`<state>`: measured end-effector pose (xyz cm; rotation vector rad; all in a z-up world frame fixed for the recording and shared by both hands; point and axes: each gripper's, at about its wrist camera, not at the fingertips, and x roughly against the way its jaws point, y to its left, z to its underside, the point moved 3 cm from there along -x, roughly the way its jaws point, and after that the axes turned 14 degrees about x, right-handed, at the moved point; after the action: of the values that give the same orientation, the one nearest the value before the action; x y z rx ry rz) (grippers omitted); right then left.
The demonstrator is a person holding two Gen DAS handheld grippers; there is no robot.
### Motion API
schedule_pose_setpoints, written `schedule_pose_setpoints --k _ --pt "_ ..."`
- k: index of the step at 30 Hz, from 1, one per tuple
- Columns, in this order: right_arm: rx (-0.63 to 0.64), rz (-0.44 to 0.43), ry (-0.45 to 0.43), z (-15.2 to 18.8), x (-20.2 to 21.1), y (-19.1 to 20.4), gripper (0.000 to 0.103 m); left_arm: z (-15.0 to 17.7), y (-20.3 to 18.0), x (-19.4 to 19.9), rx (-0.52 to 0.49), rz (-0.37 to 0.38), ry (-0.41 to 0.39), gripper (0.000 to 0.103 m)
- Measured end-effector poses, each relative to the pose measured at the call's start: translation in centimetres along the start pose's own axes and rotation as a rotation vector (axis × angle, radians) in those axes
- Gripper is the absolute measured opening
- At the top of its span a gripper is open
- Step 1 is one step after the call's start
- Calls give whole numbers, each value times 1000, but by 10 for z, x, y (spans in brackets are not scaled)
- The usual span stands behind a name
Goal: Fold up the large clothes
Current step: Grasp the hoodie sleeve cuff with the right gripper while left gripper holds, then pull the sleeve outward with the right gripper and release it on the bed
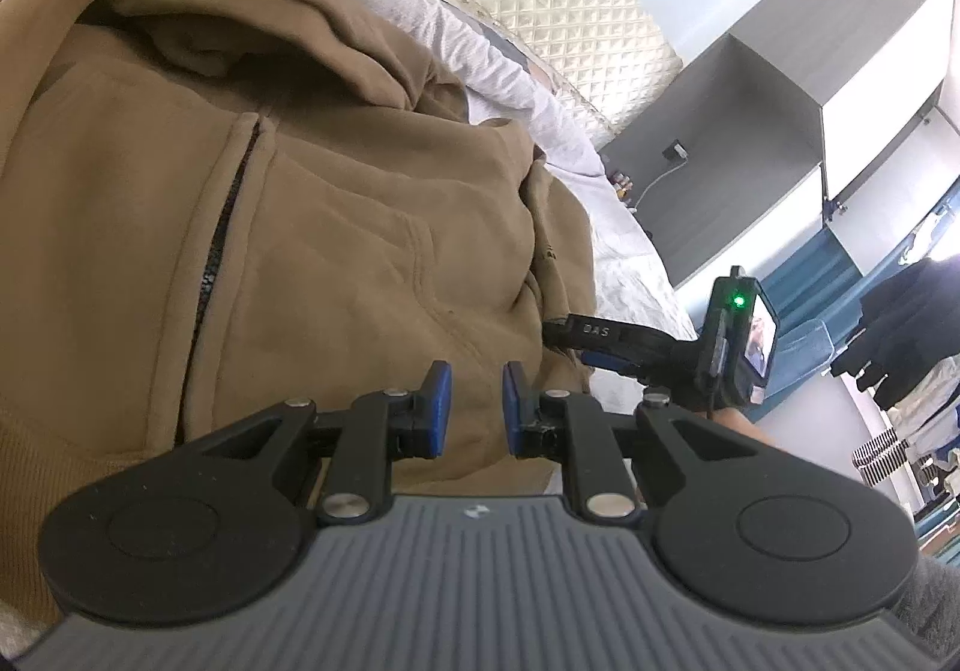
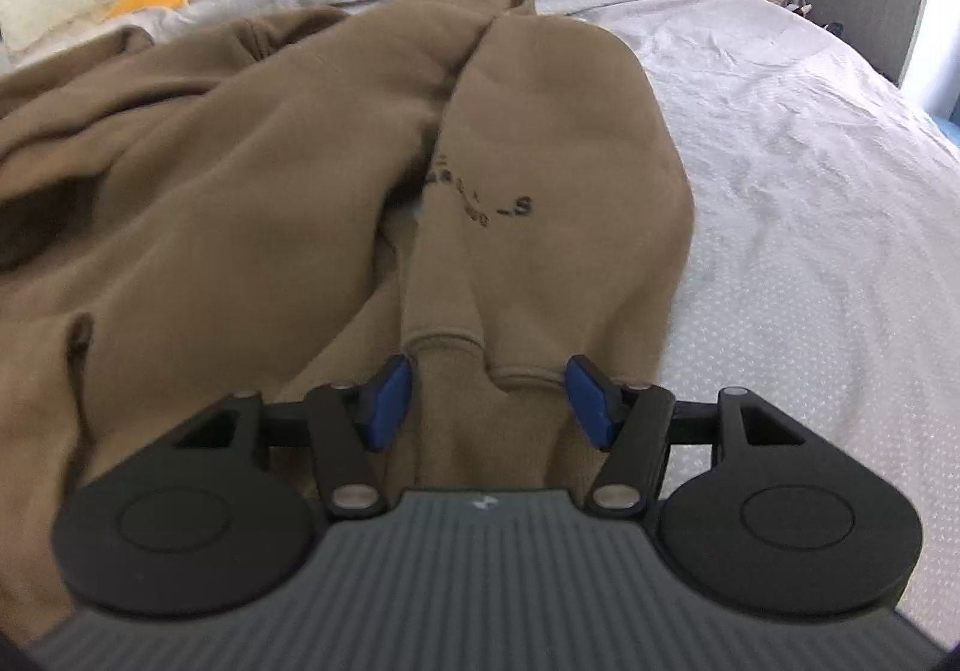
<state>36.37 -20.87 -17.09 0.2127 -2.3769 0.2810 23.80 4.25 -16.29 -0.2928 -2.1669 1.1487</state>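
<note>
Hoodie (image 2: 300, 161) sleeve print ends "_S"; L jaws narrow gap, R jaws wide, both empty.

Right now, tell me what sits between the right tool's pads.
In the right wrist view, the ribbed cuff of the brown hoodie sleeve lies between the right tool pads; they do not press it.
</note>
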Motion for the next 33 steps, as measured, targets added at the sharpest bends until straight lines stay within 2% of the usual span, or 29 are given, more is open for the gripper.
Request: schedule_pose_setpoints --k 2,4,5,8,16,19,23,27,29,31,33 --pt "-30 -8 -3 -2 3 -6 54 -1 4 0 10 -2 -5 20" --pt "-89 -20 2 -2 12 -13 41 -2 7 0 27 0 -5 20" --pt "-105 -10 12 -3 15 -15 12 -3 8 -1 33 2 -6 20" --pt "-139 -7 16 -4 27 -30 11 -6 9 -4 40 1 -9 20" --pt "-196 128 -42 -21 84 -91 8 -5 11 -9 41 -16 -8 20" --pt "-203 181 -116 -45 123 -121 7 -6 11 -10 43 -12 -11 20" --pt "-251 201 -226 -86 183 -153 7 -6 11 -10 42 -6 0 20" --pt "-223 266 -302 -128 234 -170 7 -7 9 -7 37 2 -12 20" --pt "-254 284 -332 -148 254 -187 7 -7 9 -5 37 5 -14 20" --pt "-266 331 -360 -162 268 -202 7 -8 8 -3 37 11 -16 20" --pt "-224 432 -354 -173 271 -217 7 -10 8 -2 27 13 -21 20"
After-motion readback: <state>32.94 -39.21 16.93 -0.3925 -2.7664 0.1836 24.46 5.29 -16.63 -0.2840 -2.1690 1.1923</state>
